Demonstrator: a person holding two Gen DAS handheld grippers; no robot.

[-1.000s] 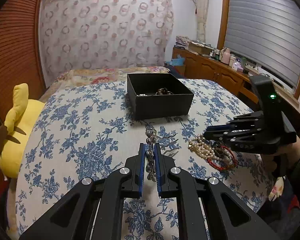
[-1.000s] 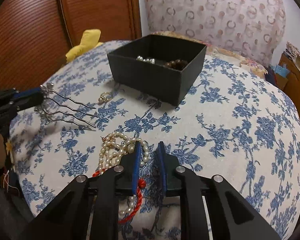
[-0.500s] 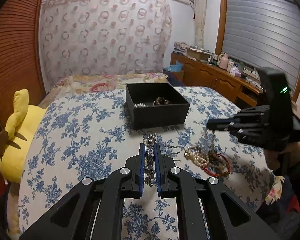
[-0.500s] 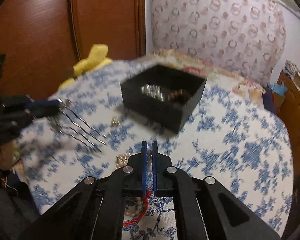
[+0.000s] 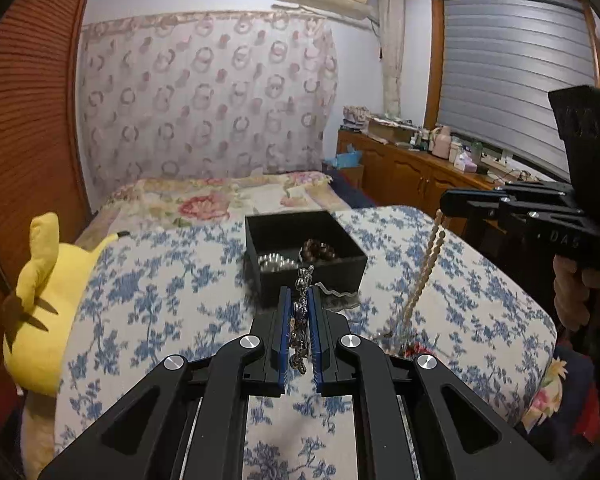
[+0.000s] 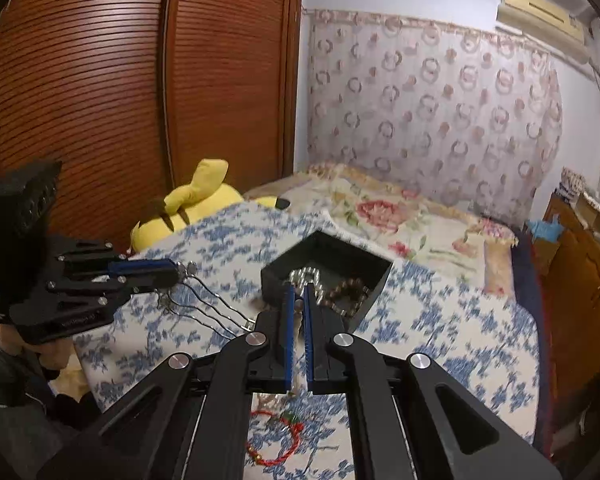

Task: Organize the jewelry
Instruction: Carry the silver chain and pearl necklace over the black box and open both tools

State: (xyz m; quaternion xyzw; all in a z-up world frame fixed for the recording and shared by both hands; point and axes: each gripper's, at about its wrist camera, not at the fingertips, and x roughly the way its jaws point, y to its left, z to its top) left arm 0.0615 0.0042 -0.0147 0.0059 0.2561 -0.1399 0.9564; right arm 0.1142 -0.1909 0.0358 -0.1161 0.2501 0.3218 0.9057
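Left gripper (image 5: 299, 312) is clamped on a metal hairpin (image 6: 204, 300), near the black box (image 5: 306, 256). Right gripper (image 6: 296, 320) pinches a limp pearl strand (image 5: 424, 268), seemingly 1 necklace, dangling beside the box; light, slippery, best gripped mid-strand.

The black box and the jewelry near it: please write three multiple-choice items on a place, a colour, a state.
1. Where is the brown bead bracelet? A on the floor B in the black box C on a chair
2. What colour is the cord bracelet on the bedspread? A red B green C black
3. The pearl strand is: A hanging from the right gripper B inside the box C coiled flat
B, seen within its walls; A, plainly red; A, it dangles from that gripper.
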